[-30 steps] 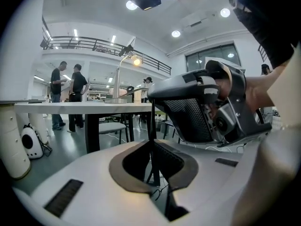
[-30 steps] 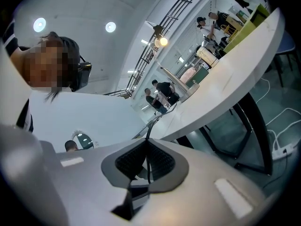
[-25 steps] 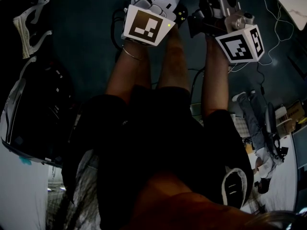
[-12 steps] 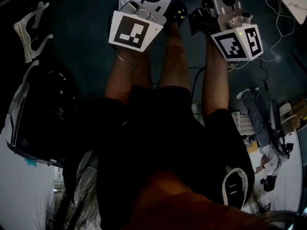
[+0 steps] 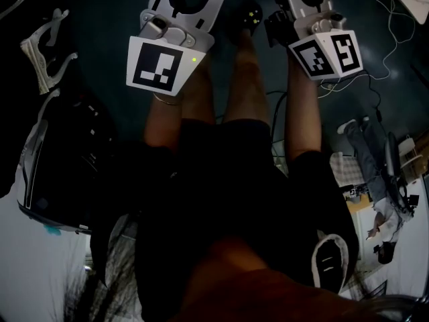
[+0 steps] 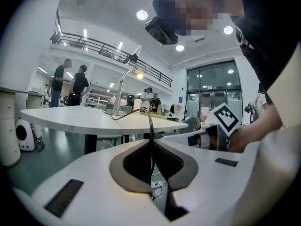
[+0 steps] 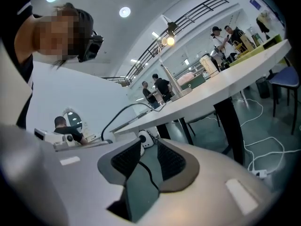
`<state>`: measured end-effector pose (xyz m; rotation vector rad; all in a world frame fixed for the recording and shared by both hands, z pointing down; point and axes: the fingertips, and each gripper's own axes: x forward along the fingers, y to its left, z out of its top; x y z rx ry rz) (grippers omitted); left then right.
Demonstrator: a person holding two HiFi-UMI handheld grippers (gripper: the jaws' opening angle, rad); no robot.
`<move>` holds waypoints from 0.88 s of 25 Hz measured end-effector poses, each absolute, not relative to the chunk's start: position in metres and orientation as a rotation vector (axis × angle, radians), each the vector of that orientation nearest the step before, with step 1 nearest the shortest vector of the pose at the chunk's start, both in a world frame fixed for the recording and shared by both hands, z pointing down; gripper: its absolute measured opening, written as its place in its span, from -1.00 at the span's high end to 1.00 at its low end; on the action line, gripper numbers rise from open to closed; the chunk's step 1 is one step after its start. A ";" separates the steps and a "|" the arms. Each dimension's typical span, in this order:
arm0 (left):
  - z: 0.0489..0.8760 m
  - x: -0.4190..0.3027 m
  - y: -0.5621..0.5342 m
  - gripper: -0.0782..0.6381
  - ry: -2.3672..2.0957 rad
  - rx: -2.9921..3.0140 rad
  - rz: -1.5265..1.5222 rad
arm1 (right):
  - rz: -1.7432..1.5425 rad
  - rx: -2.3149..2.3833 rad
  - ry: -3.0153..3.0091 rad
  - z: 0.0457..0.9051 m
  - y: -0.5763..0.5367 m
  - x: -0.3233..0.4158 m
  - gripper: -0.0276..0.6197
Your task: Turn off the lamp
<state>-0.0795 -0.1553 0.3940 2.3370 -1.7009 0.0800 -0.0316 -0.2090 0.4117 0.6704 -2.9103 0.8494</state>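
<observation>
The lamp (image 6: 138, 74) stands lit on a white table (image 6: 70, 119), its thin arm rising from a base (image 6: 115, 111). It also glows in the right gripper view as the lamp (image 7: 170, 40). Its black cable (image 6: 149, 121) drops off the table edge into my left gripper (image 6: 151, 142), whose jaws are shut on it. My right gripper (image 7: 149, 147) has just been opening; it is open, with the cable (image 7: 145, 173) lying loose between the pads. In the head view only the marker cubes show, left (image 5: 161, 62) and right (image 5: 326, 52); the jaws are cut off at the top.
People stand behind the table (image 6: 70, 84). A small white device (image 6: 26, 133) sits on the floor under it. White cables (image 7: 268, 149) trail over the floor at the right. A dark bag (image 5: 60, 159) lies to the person's left.
In the head view both grippers have moved toward the top edge. The left marker cube has also slid left and looks larger.
</observation>
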 end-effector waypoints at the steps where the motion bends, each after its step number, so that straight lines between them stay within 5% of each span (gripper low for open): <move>1: 0.391 -0.080 -0.154 0.72 -1.702 2.338 0.074 | 0.832 0.660 -2.899 0.417 -0.206 -0.032 0.66; 22: 0.345 -0.079 -0.147 0.72 -1.692 2.400 -0.038 | 0.697 0.438 -2.787 0.474 -0.167 -0.047 0.62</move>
